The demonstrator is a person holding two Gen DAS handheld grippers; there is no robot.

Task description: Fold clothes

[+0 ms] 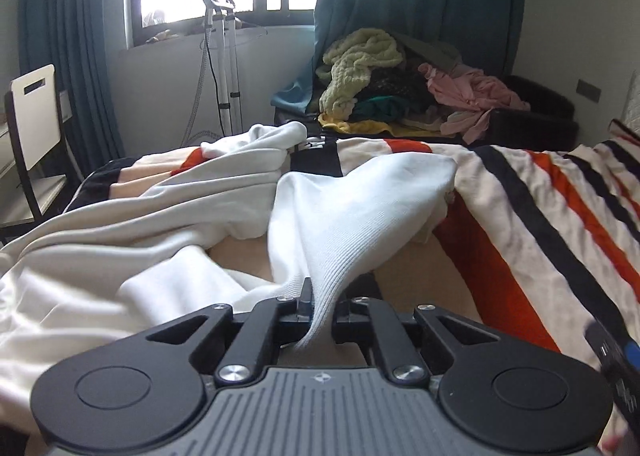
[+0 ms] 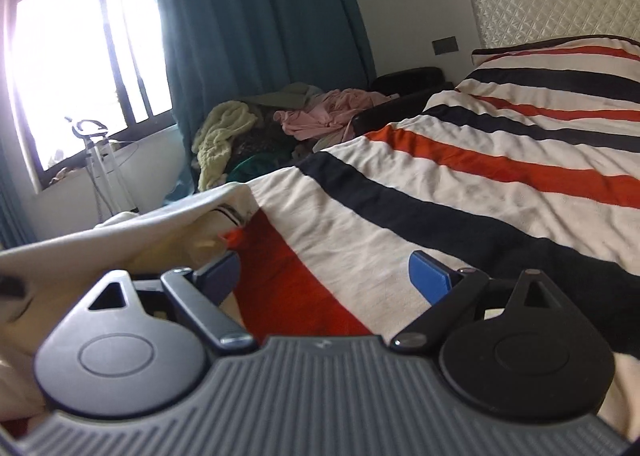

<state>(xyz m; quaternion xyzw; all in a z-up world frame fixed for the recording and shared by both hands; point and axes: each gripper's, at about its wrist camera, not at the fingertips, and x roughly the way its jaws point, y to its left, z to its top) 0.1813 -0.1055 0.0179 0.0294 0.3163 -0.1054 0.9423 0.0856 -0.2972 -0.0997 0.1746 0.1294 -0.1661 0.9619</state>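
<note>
A white garment (image 1: 168, 212) lies crumpled on the striped bed blanket (image 1: 540, 224). My left gripper (image 1: 320, 310) is shut on the garment's ribbed hem (image 1: 332, 276), which rises from between the jaws and is pulled taut. My right gripper (image 2: 324, 276) is open, its blue fingers (image 2: 430, 276) spread wide just above the blanket (image 2: 460, 192). The white garment's edge (image 2: 120, 224) lies against the right gripper's left finger; nothing is between the jaws. The right gripper's tip shows at the lower right of the left wrist view (image 1: 612, 356).
A heap of unfolded clothes (image 1: 400, 88) sits on a dark bench beyond the bed, also in the right wrist view (image 2: 280, 124). A garment steamer stand (image 1: 222, 56) is by the window. A chair (image 1: 32, 128) stands at the left. The padded headboard (image 2: 560, 8) is at the right.
</note>
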